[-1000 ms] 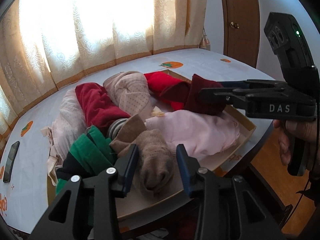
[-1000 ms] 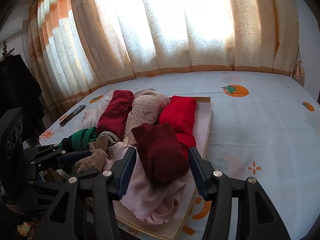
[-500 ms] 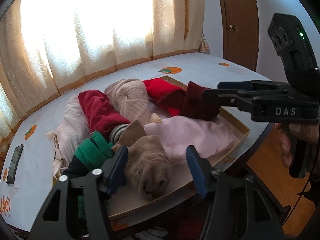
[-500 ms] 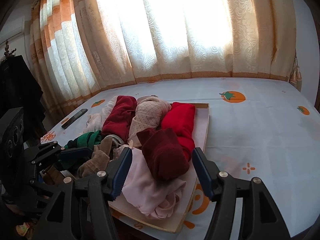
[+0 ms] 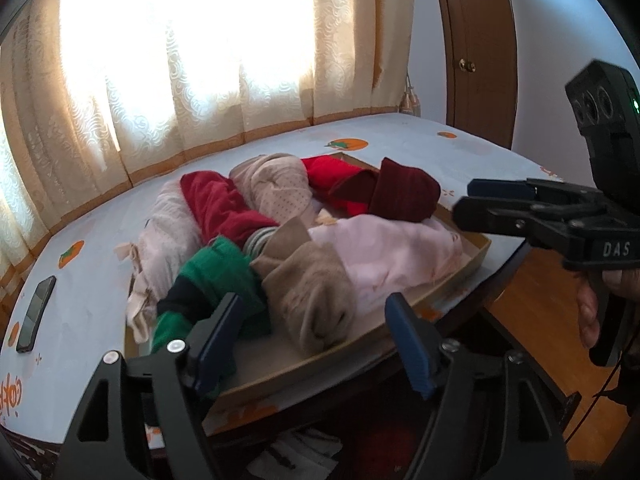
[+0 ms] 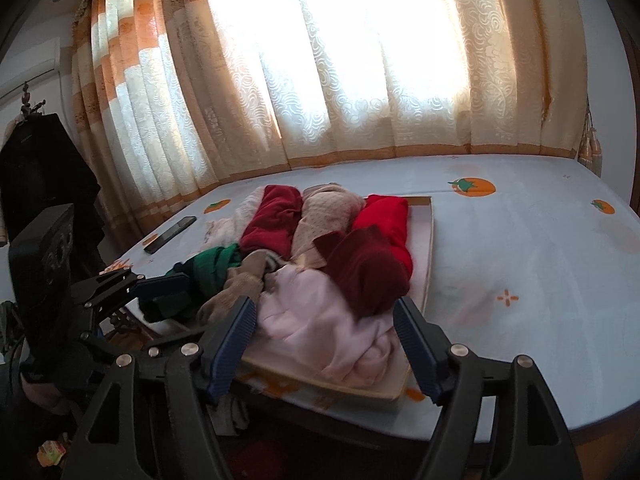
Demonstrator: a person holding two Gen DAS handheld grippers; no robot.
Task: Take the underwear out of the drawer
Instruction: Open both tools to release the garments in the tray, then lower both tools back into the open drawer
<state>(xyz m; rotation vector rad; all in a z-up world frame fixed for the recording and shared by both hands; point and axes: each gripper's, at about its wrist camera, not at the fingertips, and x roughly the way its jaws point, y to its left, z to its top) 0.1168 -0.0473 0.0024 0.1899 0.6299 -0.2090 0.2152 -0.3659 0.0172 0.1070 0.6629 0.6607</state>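
Both grippers stand clear of the load: the left gripper [image 5: 312, 336] has its jaws opening with nothing pressed between them, the tan roll [image 5: 316, 292] lying just beyond its tips, and the right gripper [image 6: 324, 336] likewise has jaws opening, empty, short of the dark maroon roll [image 6: 366, 276]. In my judgement the step in hand is a release and pull-back; done well, each gripper clears the fabric fully before re-aiming, so no loose fold snags a pad. The underwear sits as a heap of rolled pieces, red, beige, green, pink and maroon, piled in a shallow drawer tray [image 6: 430, 240] resting on the bed [image 6: 520, 248], some spilling over the tray's left side.
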